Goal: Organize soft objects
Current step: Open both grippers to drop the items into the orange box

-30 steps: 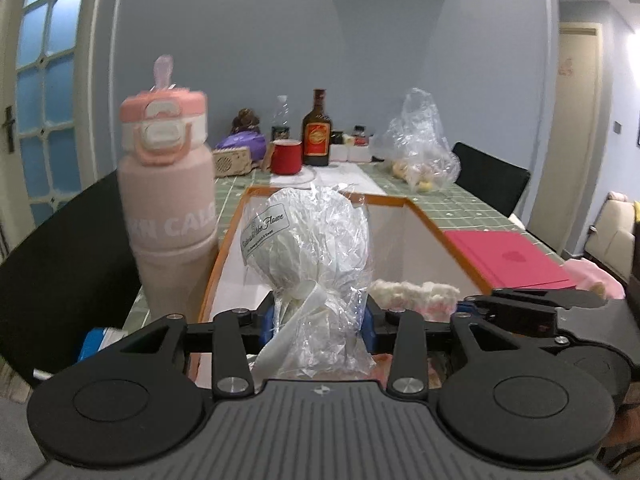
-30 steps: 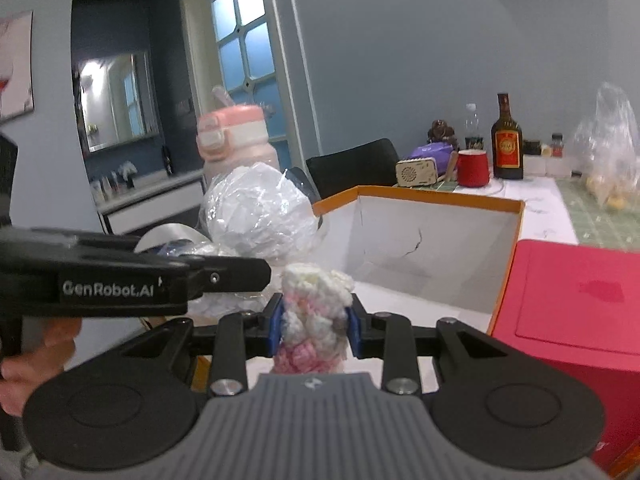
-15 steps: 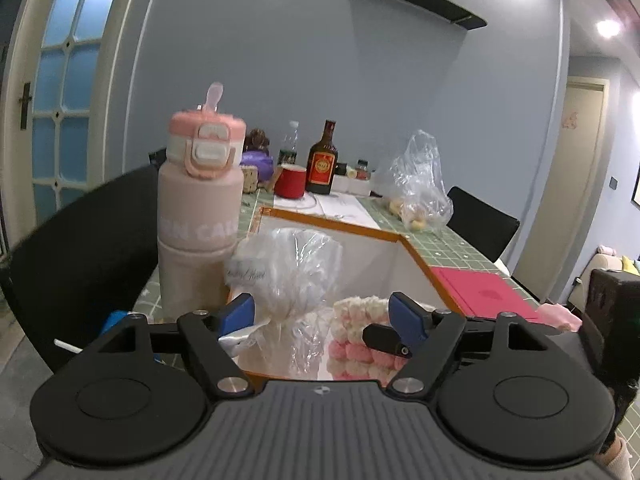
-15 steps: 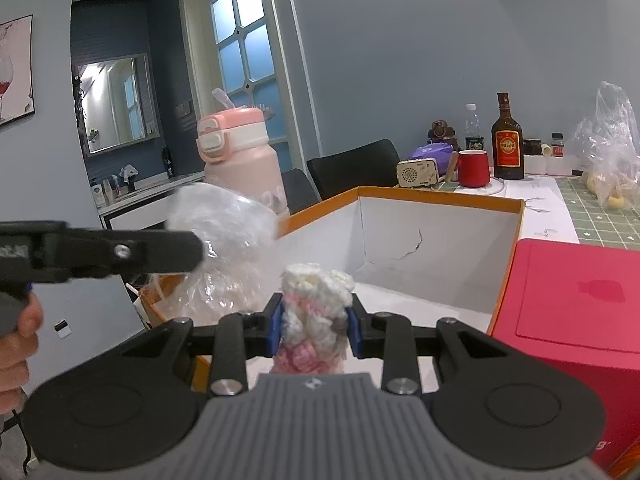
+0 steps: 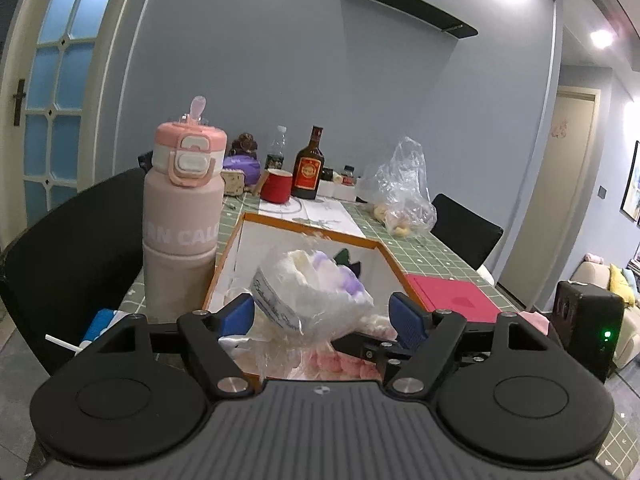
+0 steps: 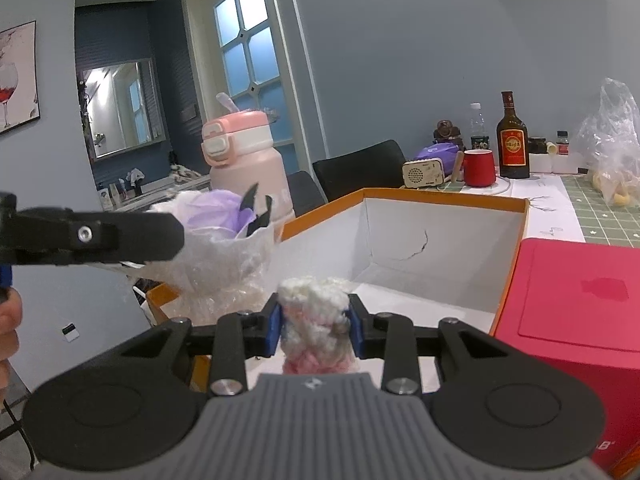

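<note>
Left gripper (image 5: 322,314) now spread, wrapped bundle (image 5: 308,300) released, tipping between its fingers over orange box (image 5: 240,236). Right gripper (image 6: 314,330) pinches fluffy roll (image 6: 314,320) upright, box ahead.

A pink water bottle (image 5: 182,216) stands on the green-checked table (image 5: 420,248), with a red mug (image 5: 276,185), a dark liquor bottle (image 5: 308,166) and a crumpled clear plastic bag (image 5: 402,194) farther back.
</note>
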`<state>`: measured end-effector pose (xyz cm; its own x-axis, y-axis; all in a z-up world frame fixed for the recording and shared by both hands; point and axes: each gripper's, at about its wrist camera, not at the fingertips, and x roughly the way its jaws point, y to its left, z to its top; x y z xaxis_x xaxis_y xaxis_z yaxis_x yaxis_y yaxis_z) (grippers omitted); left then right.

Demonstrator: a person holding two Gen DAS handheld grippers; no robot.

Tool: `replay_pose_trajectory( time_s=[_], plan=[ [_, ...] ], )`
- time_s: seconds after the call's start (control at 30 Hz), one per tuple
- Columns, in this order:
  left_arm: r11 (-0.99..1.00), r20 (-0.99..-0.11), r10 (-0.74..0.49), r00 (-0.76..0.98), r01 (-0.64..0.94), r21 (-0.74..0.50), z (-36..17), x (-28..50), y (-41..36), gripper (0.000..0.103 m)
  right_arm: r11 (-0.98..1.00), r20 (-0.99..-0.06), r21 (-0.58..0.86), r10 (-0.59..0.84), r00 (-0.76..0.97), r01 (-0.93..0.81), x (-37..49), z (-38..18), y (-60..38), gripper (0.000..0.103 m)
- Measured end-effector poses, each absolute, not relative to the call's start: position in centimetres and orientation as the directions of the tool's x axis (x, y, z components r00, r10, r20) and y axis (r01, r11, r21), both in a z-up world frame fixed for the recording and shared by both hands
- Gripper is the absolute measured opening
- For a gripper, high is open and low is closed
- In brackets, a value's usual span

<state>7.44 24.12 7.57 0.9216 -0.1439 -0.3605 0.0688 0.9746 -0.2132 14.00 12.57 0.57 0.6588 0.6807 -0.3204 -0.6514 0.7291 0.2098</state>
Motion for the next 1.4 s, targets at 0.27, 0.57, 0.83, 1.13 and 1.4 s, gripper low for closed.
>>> replay_pose_trajectory(
  time_s=[0.27,0.57,0.83,1.13,1.4],
  plan=[
    [0.990,-0.377,-0.069,0.924,0.016,-0.143,8.2,6.8,23.2,0.091,0.711,-0.236,0.230,0.704,0.670,-0.665,12.9,1.4,11.9,0.088],
    [0.982,-0.368,-0.077,0.927,0.008,-0.187,8.8,5.9,23.4,0.091,0.691,-0.147,0.340,0.709,0.689,-0.638,13.2,2.0,9.8,0.100],
    [0.990,-0.307,-0.057,0.950,0.013,-0.141,9.1,4.2,22.2,0.091,0.677,-0.131,0.351,0.719,0.682,-0.647,13.0,2.3,9.6,0.100],
    [0.999,-0.362,0.035,0.931,-0.034,0.008,7.4,6.2,21.2,0.092,0.686,-0.161,0.401,0.705,0.691,-0.607,14.2,1.8,9.1,0.100],
    [0.984,-0.489,-0.169,0.856,0.118,-0.133,6.2,0.6,24.5,0.092,0.620,-0.077,0.355,0.766,0.639,-0.700,12.2,2.6,9.5,0.100]
  ],
)
